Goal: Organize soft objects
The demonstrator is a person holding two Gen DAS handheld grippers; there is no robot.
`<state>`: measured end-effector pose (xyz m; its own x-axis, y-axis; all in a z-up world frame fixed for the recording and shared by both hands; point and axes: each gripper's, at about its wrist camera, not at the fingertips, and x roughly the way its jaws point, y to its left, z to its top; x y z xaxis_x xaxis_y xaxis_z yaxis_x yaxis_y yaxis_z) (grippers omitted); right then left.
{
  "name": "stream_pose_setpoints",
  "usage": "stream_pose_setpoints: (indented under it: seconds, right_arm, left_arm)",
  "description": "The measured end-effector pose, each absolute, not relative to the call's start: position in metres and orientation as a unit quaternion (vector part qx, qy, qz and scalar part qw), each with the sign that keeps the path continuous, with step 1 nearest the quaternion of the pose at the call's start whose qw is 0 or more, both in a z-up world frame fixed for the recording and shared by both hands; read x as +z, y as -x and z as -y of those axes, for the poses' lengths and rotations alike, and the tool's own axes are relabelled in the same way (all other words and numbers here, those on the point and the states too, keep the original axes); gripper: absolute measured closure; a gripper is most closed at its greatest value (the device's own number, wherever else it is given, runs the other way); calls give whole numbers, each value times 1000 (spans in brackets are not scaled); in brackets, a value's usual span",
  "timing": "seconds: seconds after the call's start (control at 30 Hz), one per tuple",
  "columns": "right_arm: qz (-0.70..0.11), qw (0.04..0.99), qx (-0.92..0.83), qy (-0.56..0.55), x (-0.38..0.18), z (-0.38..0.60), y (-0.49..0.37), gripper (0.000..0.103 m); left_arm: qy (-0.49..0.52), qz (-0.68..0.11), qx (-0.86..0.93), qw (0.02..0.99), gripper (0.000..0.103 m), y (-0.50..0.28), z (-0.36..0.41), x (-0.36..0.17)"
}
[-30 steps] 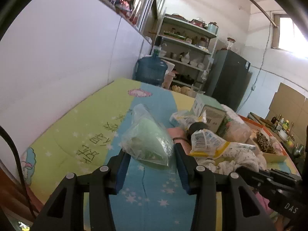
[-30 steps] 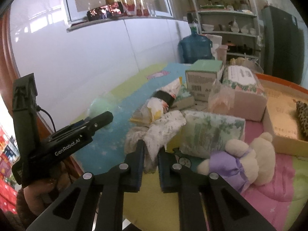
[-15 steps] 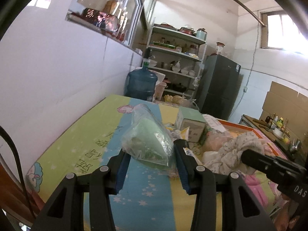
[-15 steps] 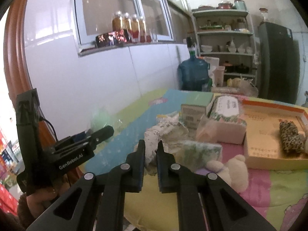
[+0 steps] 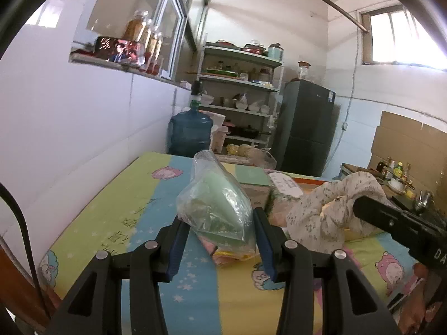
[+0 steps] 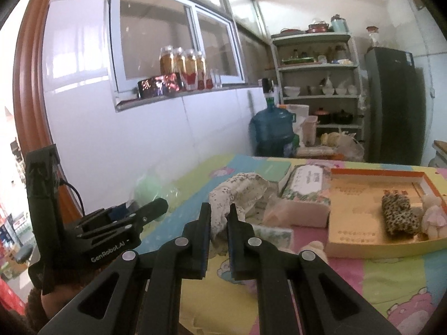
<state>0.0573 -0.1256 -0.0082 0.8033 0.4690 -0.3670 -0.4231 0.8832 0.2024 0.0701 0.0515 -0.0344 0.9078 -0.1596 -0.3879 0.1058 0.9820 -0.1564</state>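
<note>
**Both tongs are holding soft things**

The left gripper [image 5: 219, 223] is squeezing a clear bag of green stuff [image 5: 216, 203] above the table [image 5: 111, 217]. The right gripper [image 6: 219, 217] is pinching a spotted cloth [image 6: 237, 192], lifting it over the table.

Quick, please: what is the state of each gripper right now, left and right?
Left gripper: closed on the clear plastic bag with green contents.
Right gripper: closed on the floral white cloth.
</note>
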Motion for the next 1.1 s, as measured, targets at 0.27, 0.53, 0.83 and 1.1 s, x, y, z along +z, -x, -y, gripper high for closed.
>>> stream_pose_setpoints:
  seconds: [0.27, 0.53, 0.83, 1.1]
  right_arm:
    - [-186, 957, 212, -70, 4, 152, -51, 92]
    - [-169, 964, 184, -88, 9, 184, -45, 92]
    - [-145, 974, 141, -103, 20, 224, -43, 92]
    - [-129, 980, 96, -120, 25, 268, -46, 92]
  left_arm:
    - [54, -194, -92, 975, 57, -71, -30, -23]
    - [45, -188, -118, 974, 57, -76, 0, -15]
    - [34, -182, -159, 970, 57, -86, 34, -4]
    - [36, -194, -206, 958, 57, -108, 71, 0]
